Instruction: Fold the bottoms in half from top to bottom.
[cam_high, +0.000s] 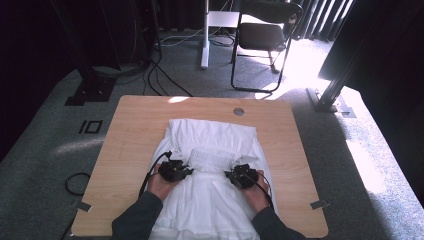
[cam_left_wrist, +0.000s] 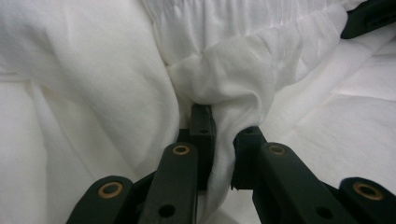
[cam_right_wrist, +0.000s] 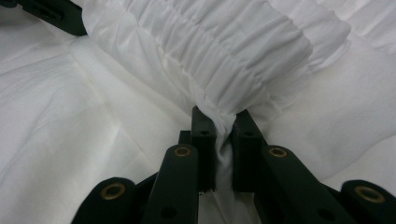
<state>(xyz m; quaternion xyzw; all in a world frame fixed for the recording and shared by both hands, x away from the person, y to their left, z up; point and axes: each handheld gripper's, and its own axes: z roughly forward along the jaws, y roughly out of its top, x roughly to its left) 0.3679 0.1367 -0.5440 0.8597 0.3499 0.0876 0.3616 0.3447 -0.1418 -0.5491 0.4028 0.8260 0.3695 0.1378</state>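
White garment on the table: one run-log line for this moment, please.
item: white gathered cloth garment | left claw: shut on fabric | right claw: shut on gathered band | surface: light wooden table

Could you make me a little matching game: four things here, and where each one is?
Things:
1. white garment
2. left gripper
3. right gripper
4. folding chair

Places:
A. on the floor beyond the table
B. shut on the gathered band's right end
C. spread over the wooden table
D. shut on the gathered band's left end

Pairs: 1-C, 2-D, 3-B, 4-A
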